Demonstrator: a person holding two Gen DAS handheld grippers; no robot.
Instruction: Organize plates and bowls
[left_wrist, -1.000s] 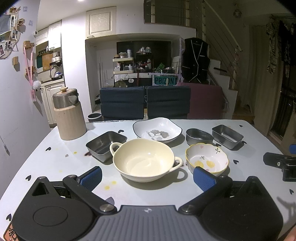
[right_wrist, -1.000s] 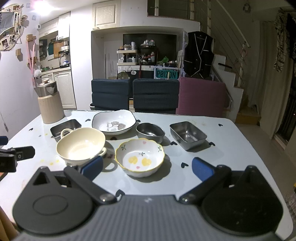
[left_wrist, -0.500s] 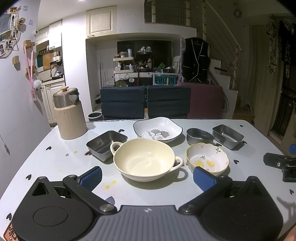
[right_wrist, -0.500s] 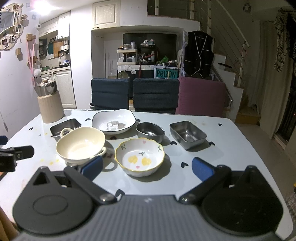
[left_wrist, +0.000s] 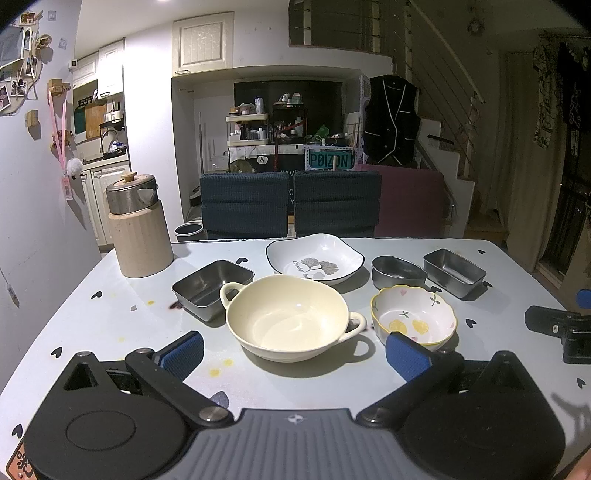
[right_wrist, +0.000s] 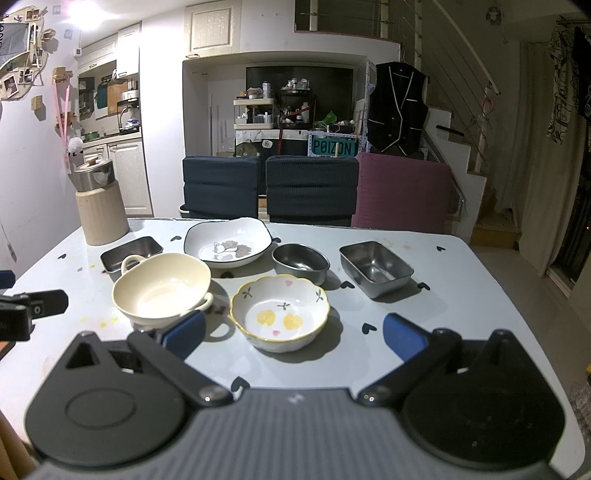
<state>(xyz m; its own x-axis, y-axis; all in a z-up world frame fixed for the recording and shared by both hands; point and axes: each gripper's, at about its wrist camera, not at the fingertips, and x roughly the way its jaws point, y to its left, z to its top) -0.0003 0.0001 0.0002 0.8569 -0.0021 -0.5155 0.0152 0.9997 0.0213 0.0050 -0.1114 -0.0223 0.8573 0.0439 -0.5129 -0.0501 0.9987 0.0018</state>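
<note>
A cream two-handled bowl (left_wrist: 288, 317) sits just ahead of my open, empty left gripper (left_wrist: 294, 352). A small flowered bowl with a yellow rim (left_wrist: 413, 318) is to its right; in the right wrist view that flowered bowl (right_wrist: 279, 312) lies between the fingers of my open, empty right gripper (right_wrist: 293, 334). Behind stand a white leaf-pattern plate (left_wrist: 314, 258), a round steel bowl (left_wrist: 398, 266) and two rectangular steel tins (left_wrist: 212, 282) (left_wrist: 454, 271). The cream bowl (right_wrist: 161, 284) also shows in the right wrist view.
A beige canister with a steel lid (left_wrist: 138, 227) stands at the table's back left. Two dark blue chairs (left_wrist: 290, 205) and a purple seat (left_wrist: 410, 203) line the far edge. The right gripper's tip (left_wrist: 561, 330) shows at the right of the left wrist view.
Both grippers have edged slightly toward the bowls. Nothing on the table has moved.
</note>
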